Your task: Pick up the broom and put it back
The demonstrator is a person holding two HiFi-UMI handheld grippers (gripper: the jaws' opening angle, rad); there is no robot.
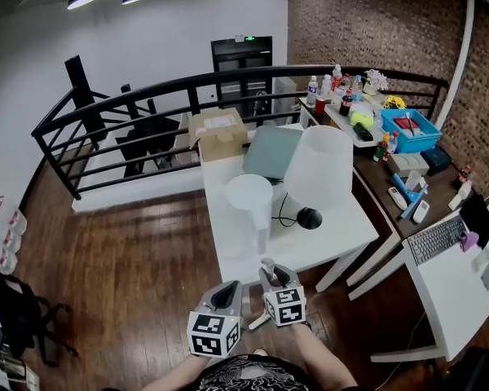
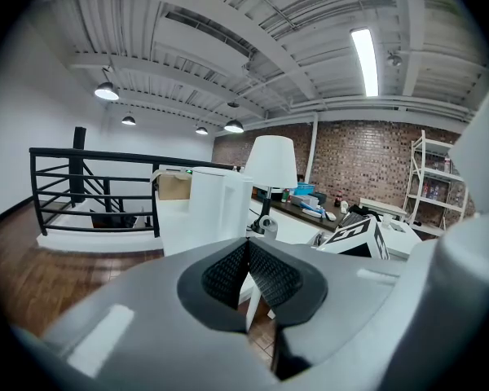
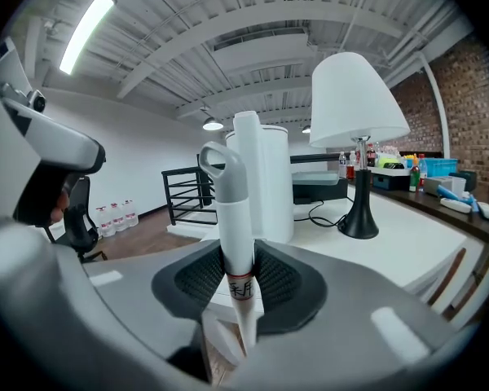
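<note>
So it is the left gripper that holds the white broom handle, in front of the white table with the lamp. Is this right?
Not the left. The right gripper holds the white broom handle between its jaws, in front of the white table with the lamp; the right gripper view shows it. The left gripper is shut and empty.

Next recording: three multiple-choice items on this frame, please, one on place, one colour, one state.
1. Where does the white-shaded table lamp stand? A floor; B white table; C shelf.
2. The plastic tray on the dark desk is: A red; B blue; C green.
3. The right gripper is: A open, empty; B shut on the white broom handle with grey loop cap; C out of view.
Answers: B, it stands on the tabletop; B, blue walls show; B, the gripper presses the handle.
</note>
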